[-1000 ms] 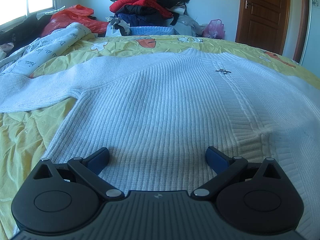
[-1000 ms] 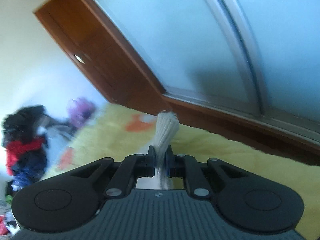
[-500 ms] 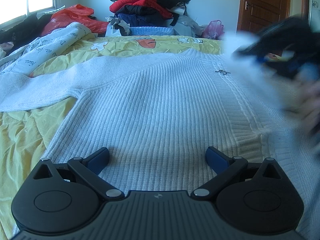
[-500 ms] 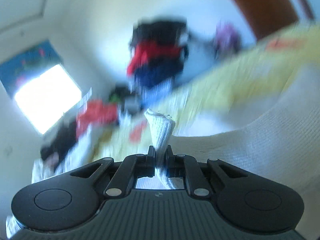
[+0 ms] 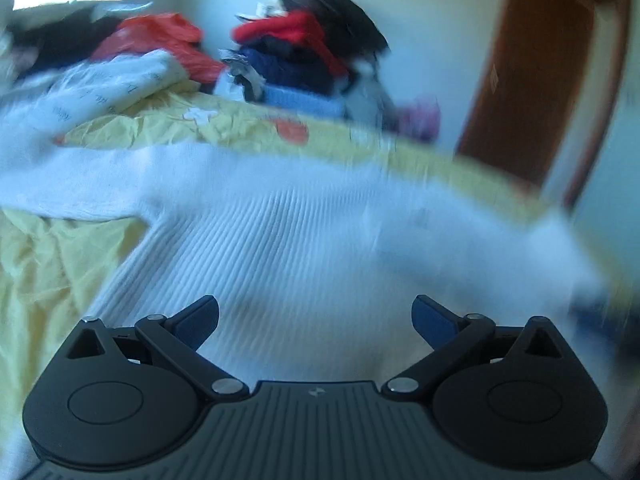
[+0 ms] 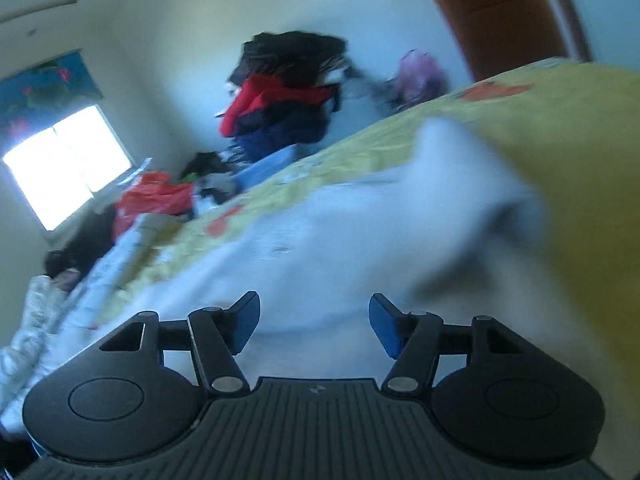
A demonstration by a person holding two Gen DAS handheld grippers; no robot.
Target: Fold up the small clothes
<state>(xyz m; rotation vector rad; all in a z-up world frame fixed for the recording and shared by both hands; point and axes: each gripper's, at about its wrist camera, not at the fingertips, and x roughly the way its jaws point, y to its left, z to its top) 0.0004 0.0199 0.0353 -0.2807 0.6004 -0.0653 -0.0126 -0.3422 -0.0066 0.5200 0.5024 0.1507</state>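
A white ribbed knit sweater lies spread on the yellow bedsheet, one sleeve stretched out to the left. My left gripper hovers over the sweater's lower part, jaws wide apart, nothing between them. In the right wrist view the sweater is blurred, with a folded-over sleeve bulging at the right. My right gripper is just above it, its jaws opening, and no cloth is pinched between the blue pads.
A pile of red, dark blue and black clothes sits past the bed's far edge. A red bag and a printed white quilt lie at the far left. A brown door stands at the right. A bright window is on the left.
My right gripper swung across the bed holding the white sleeve end, then let go of it; its jaws now stand apart. The left gripper has tilted and lifted slightly, still open.
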